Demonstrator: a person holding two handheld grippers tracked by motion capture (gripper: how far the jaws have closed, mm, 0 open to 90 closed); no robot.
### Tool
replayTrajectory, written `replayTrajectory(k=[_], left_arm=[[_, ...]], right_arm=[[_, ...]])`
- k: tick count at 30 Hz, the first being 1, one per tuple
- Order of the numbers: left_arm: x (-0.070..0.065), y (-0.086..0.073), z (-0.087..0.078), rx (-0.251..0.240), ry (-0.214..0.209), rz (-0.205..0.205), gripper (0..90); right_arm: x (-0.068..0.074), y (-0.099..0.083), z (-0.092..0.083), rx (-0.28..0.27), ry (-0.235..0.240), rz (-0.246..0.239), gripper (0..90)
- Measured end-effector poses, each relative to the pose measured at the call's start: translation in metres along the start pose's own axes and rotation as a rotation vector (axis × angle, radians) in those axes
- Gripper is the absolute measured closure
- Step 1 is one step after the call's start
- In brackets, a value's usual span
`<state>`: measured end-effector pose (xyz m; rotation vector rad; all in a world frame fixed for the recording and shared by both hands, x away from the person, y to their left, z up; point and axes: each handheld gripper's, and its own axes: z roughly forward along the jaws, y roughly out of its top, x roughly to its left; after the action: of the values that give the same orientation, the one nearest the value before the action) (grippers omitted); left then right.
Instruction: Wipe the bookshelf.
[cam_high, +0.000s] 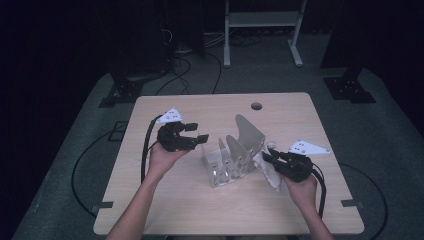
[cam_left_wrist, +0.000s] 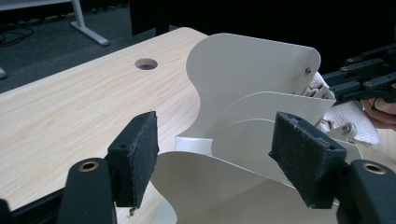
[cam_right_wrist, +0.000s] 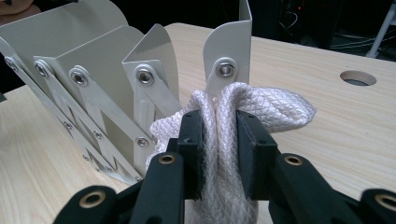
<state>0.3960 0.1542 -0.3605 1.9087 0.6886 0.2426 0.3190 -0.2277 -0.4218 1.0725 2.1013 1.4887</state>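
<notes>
A pale metal folding rack with several upright dividers stands in the middle of the wooden table. My right gripper is shut on a bunched white quilted cloth, pressed against the rack's riveted end. In the high view this gripper sits at the rack's right side, with the cloth hanging below it. My left gripper hovers just left of the rack. Its jaws stand open with nothing between the pads, looking over the rack's curved dividers. Beyond them are the cloth and the right gripper.
A round cable hole lies near the table's far edge. Behind the table, a white frame stand and cables rest on the grey floor. Bare tabletop lies in front of the rack and at the far left.
</notes>
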Motion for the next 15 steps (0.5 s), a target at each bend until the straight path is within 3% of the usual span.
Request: replayTrajectory(k=[15], left_arm=[[0.0079,0.0,0.0082,0.044,-0.015,-0.026,43.0]], right_arm=[[-0.0016,-0.0004,0.0005,0.001,-0.002,-0.004,72.3]])
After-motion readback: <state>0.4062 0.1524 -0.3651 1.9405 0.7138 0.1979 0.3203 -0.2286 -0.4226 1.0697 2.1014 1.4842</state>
